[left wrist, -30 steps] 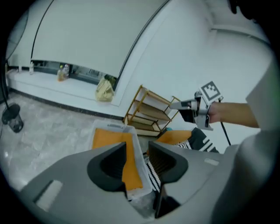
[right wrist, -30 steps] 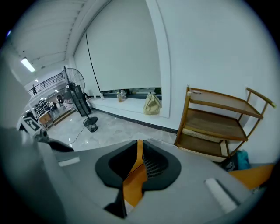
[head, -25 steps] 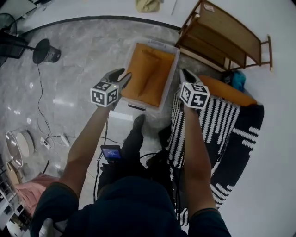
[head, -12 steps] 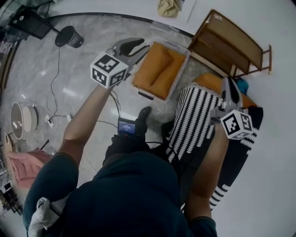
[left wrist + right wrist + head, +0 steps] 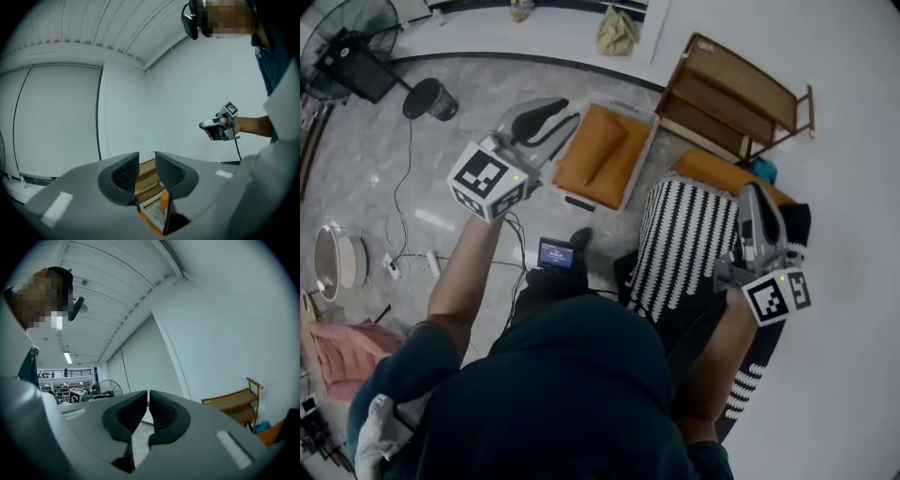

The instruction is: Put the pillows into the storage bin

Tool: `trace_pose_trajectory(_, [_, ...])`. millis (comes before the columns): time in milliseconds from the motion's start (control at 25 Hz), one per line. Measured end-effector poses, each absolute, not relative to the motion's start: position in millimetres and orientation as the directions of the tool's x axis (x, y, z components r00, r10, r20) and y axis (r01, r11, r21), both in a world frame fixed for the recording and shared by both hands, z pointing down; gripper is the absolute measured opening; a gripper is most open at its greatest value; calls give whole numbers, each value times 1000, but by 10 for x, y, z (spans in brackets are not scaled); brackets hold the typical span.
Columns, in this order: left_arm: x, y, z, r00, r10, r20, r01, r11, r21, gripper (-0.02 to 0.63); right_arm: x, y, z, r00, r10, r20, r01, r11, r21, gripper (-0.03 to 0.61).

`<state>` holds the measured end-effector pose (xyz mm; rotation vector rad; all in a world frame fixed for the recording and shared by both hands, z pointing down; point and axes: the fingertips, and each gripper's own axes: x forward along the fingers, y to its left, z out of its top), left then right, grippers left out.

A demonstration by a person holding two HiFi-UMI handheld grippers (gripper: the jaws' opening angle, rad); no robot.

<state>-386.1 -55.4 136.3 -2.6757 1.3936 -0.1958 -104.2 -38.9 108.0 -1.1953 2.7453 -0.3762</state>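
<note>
The clear storage bin [image 5: 640,165] stands on the floor with an orange pillow [image 5: 598,155] inside it. A black-and-white striped pillow [image 5: 684,246] lies to its right, and a second orange pillow [image 5: 719,174] lies behind that. My left gripper [image 5: 567,112] is raised left of the bin. Its jaws have just been closing and stand open with nothing between them [image 5: 146,164]. My right gripper [image 5: 754,195] is raised over the striped pillow's right side. It is shut and empty [image 5: 148,401].
A wooden shelf [image 5: 741,89] stands against the wall behind the bin. A dark throw with white pattern [image 5: 778,328] lies under the pillows. Cables [image 5: 403,187], a black waste bin [image 5: 431,98] and a fan [image 5: 352,52] are on the left floor. A small screen [image 5: 555,253] glows near my feet.
Both grippers have come up toward the camera and spread apart, the left swinging left, the right moving right past the striped pillow. The left jaws have narrowed.
</note>
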Motion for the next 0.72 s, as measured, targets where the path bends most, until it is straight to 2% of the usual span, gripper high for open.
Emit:
trace_pose_trajectory(320, [-3593,-63,1124,601,-799,10,-785,-592,-180,104,-762,229,833,-644,-764,-47,-741,637,-210,22])
trace_pose_trajectory(720, [-3454,200,1117,607,-794,21,-782,-602,-162,104,-632,554,874,-628,-777,-40,-757,622,-201,21])
